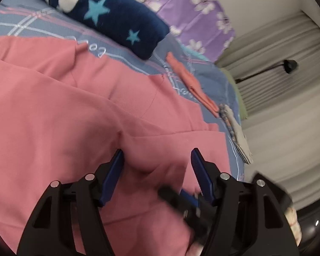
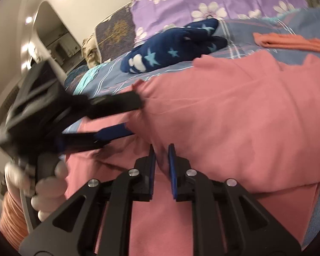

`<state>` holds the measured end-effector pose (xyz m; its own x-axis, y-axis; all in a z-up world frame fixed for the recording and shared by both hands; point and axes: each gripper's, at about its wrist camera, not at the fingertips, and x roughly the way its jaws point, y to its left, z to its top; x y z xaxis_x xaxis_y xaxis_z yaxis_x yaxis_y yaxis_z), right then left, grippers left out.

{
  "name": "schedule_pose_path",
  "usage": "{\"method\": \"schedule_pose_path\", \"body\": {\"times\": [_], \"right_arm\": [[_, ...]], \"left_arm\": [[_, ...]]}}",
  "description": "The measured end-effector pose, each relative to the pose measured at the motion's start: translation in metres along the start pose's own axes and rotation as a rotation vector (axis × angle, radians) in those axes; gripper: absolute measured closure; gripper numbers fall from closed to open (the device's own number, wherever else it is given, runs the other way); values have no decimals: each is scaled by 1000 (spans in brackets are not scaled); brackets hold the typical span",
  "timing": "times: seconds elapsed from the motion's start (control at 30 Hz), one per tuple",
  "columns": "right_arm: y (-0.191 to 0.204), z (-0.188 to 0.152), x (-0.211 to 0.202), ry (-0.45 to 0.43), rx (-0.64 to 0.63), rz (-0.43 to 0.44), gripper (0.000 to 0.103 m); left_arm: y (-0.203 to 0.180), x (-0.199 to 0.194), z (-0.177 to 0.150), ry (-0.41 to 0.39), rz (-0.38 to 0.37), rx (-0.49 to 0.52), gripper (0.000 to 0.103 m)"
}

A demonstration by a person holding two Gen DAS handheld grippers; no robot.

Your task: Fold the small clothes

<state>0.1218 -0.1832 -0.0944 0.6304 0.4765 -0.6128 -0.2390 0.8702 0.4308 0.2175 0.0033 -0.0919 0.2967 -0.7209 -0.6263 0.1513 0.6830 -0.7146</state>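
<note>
A pink garment (image 1: pixel 59 117) lies spread on the blue plaid bed sheet (image 1: pixel 32 23); it also fills the right wrist view (image 2: pixel 234 115). My left gripper (image 1: pixel 156 155) is open, its blue fingers straddling a raised fold of the pink cloth. It shows blurred at the left of the right wrist view (image 2: pixel 132 115). My right gripper (image 2: pixel 161 149) is nearly closed, with a fold of the pink garment between its pads. It shows blurred low in the left wrist view (image 1: pixel 181 194).
A navy star-patterned fleece item (image 1: pixel 108 15) lies behind the pink garment, also in the right wrist view (image 2: pixel 172 47). A folded orange garment (image 1: pixel 192 83) and a folded patterned cloth (image 1: pixel 236 132) lie near the bed edge. A purple floral pillow (image 1: pixel 181 6) is behind. Curtains (image 1: pixel 288 85) hang at right.
</note>
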Motion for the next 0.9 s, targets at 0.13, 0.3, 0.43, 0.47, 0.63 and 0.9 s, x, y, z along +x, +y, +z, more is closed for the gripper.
{"method": "schedule_pose_path", "body": {"times": [0.13, 0.3, 0.43, 0.47, 0.63, 0.9], "right_arm": [[9, -2, 0, 13, -53, 18, 76], [3, -3, -10, 9, -32, 50, 71], [2, -2, -23, -24, -42, 47, 61], [3, -2, -24, -29, -44, 45, 61], [-4, -3, -16, 7, -9, -17, 58], [-17, -6, -13, 30, 69, -74, 58]], "left_arm": [[-6, 15, 4, 20, 49, -8, 49], [-9, 21, 3, 29, 99, 35, 102], [-33, -5, 12, -37, 94, 122, 102], [-43, -14, 15, -58, 90, 155, 102], [-84, -76, 25, -174, 134, 310, 102], [-39, -142, 35, -248, 308, 282, 102]]}}
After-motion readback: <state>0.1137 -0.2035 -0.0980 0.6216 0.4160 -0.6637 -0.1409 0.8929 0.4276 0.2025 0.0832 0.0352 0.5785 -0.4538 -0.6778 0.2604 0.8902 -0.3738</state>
